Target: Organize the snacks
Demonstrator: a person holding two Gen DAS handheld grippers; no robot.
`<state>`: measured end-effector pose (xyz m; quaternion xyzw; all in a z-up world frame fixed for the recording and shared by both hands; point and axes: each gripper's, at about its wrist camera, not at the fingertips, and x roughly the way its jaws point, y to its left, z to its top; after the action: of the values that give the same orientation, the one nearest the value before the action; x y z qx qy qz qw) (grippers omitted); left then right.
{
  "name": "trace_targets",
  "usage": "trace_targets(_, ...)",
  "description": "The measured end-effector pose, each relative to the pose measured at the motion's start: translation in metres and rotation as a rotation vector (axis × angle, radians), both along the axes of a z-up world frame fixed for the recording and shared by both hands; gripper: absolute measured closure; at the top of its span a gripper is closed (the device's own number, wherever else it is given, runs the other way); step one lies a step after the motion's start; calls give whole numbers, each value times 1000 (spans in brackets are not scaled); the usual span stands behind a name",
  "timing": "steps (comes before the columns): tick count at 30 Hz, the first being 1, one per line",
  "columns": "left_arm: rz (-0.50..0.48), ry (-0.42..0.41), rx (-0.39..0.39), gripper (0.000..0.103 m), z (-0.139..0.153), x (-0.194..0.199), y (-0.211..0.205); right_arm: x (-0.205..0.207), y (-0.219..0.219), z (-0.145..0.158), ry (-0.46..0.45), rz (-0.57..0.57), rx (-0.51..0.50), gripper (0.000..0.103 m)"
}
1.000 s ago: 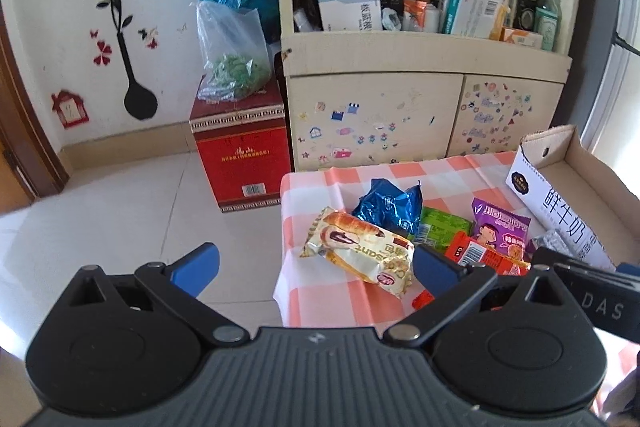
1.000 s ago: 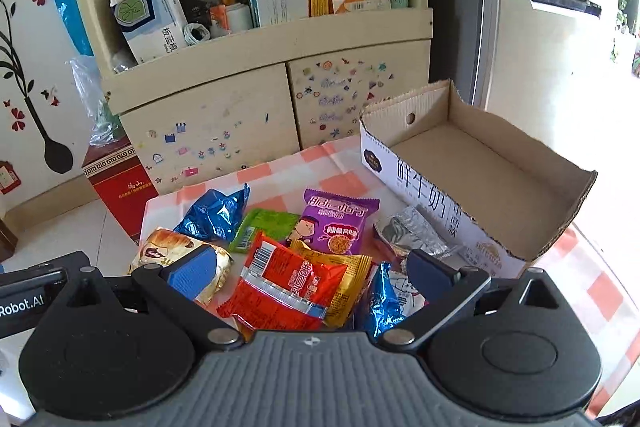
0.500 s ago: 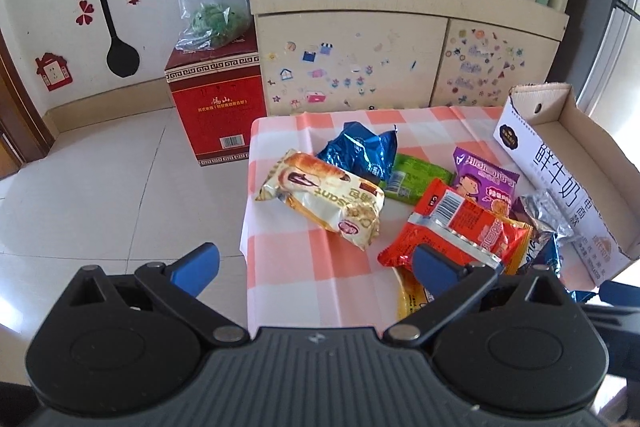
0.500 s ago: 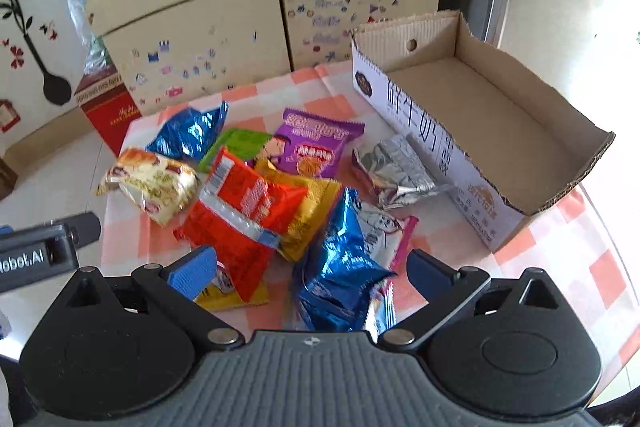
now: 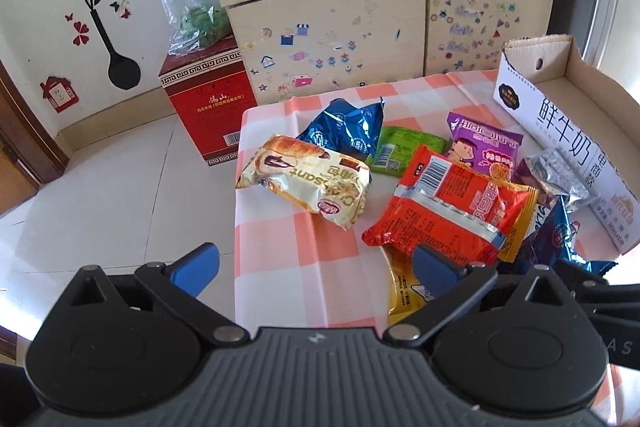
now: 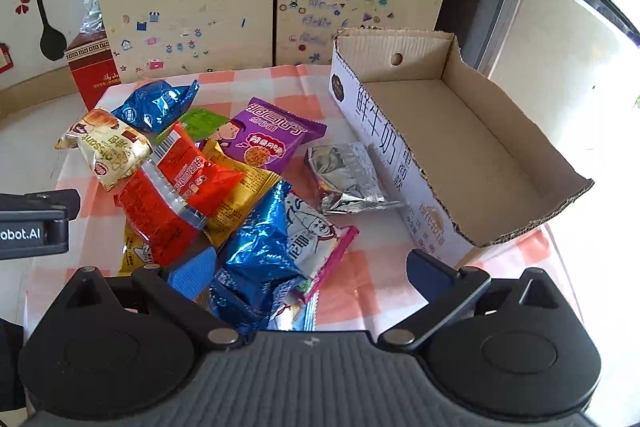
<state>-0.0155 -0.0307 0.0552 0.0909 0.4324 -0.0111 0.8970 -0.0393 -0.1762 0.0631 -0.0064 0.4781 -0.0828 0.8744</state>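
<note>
Both our left gripper (image 5: pixel 316 267) and right gripper (image 6: pixel 312 275) gape empty above the checked tablecloth (image 5: pixel 304 251); the cream plastic "Croissant" packet (image 5: pixel 308 183) nears its left edge.

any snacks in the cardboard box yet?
No, the cardboard box shows only bare floor; the snack packets lie outside it on the checked tablecloth.

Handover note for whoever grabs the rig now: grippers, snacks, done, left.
Left gripper: open, empty, above the table's near edge.
Right gripper: open, empty, over the blue foil packet.
Snacks: all in a loose pile on the checked tablecloth, left of the cardboard box; croissant pack leftmost.
Done: nothing, box is empty.
Left: move every packet into the box.
</note>
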Motion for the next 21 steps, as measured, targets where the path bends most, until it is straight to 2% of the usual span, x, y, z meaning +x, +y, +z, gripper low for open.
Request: trace_targets(21, -3, 15, 2, 1, -5, 3, -9, 4, 1, -1, -13, -14, 16, 0)
